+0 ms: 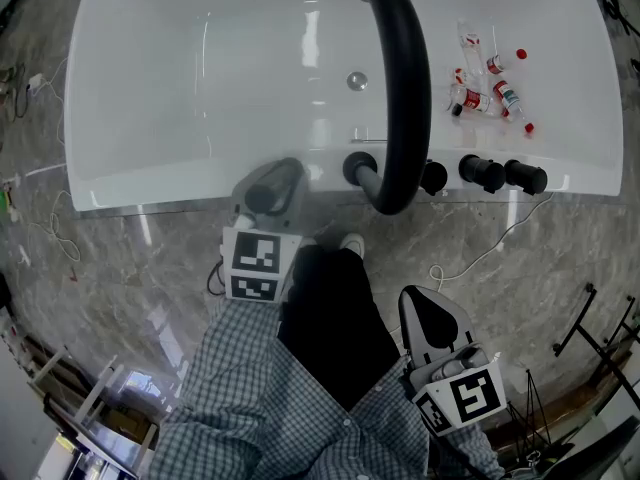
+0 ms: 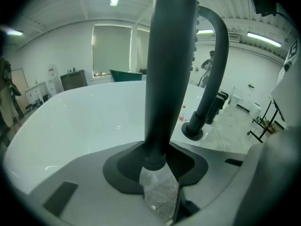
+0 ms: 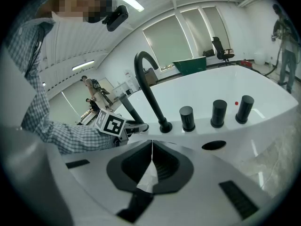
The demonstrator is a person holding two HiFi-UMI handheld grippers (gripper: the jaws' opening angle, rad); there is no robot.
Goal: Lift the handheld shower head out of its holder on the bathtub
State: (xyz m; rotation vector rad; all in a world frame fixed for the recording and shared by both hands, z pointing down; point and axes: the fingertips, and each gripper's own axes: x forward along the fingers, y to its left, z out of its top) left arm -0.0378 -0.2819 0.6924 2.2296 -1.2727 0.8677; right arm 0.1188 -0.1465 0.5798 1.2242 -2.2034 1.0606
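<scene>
The black handheld shower head (image 2: 169, 79) stands upright between the jaws of my left gripper (image 2: 160, 173). The jaws stand wide on either side of its lower end, and a gap shows beside the stem. In the head view this gripper (image 1: 272, 183) sits at the near rim of the white bathtub (image 1: 200, 88), left of the faucet. In the right gripper view the stem (image 3: 130, 109) slants up from it. A dark oval hole (image 3: 214, 145) lies in the rim before the knobs. My right gripper (image 1: 420, 298) hangs over the floor with its jaws (image 3: 151, 154) shut on nothing.
A tall black arched faucet (image 1: 405, 78) rises from the rim, with three black knobs (image 1: 480, 171) to its right. Several small red-capped bottles (image 1: 490, 88) lie in the tub's right end. Cables (image 1: 480, 253) and a black stand (image 1: 600, 338) are on the marble floor.
</scene>
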